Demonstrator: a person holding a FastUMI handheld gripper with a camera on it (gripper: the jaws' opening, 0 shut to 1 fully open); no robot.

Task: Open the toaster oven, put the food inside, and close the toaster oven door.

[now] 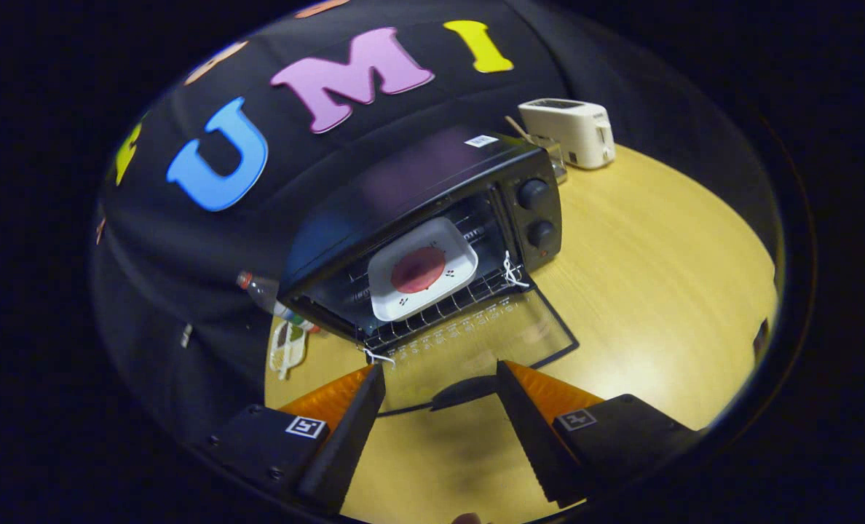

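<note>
The black toaster oven [432,218] stands on the pale wooden counter [644,276], well ahead of the claw [440,378], with its mouth facing toward the claw. Its long axis runs across the view, tilted so the end with the two round black knobs [536,212] sits farther away. The glass door [476,342] is dropped fully open and lies flat, reaching out toward the fingers; its dark handle [465,391] lies between the two fingertips, touched by neither as far as can be told.

Inside, on the wire rack [440,313], rests a white rectangular plastic tray [423,269] carrying a round dark red patty [418,269]. The tray's longer side follows the oven's width.

The claw is spread wide and grips nothing; its black fingers [345,437] with orange backs hang over the counter just short of the door's front edge.

Beyond the oven's knob end stands a cream-coloured pop-up toaster [569,131]. Off the oven's other end lie a clear plastic bottle [269,295] and a small white divided container [287,348].
</note>
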